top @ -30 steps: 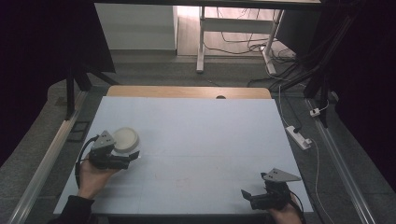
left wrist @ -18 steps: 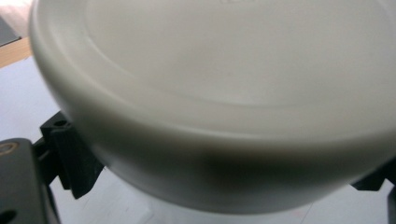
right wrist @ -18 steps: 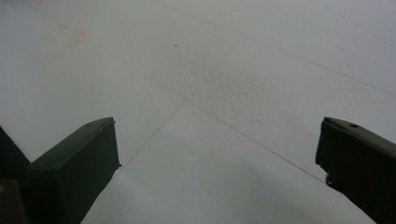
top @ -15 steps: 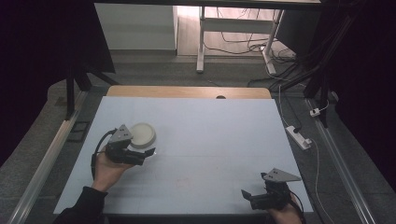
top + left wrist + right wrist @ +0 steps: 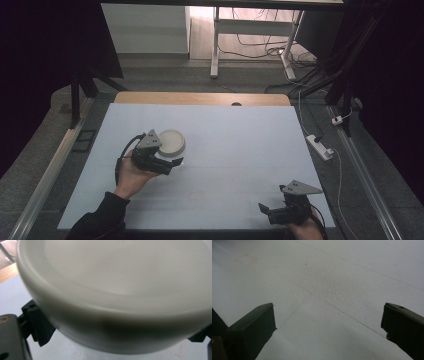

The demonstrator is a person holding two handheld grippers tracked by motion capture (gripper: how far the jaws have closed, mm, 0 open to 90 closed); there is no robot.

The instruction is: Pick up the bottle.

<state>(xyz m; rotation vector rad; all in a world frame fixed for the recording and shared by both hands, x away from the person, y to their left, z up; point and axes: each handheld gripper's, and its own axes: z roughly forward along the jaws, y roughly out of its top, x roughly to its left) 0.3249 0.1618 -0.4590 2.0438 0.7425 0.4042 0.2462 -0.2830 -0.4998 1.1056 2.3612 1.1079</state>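
Wide pale worktop (image 5: 240, 150), and on its left half sits a white shallow bowl (image 5: 171, 142), looking rigid, smooth and probably light, likely slippery at the glaze. Best hold: across the rim. The left tongs (image 5: 170, 164) straddle it, one jaw on each side up close (image 5: 40, 325), spread around the bowl's wall. The right tongs (image 5: 267, 210) hang apart, well away near the front right edge.
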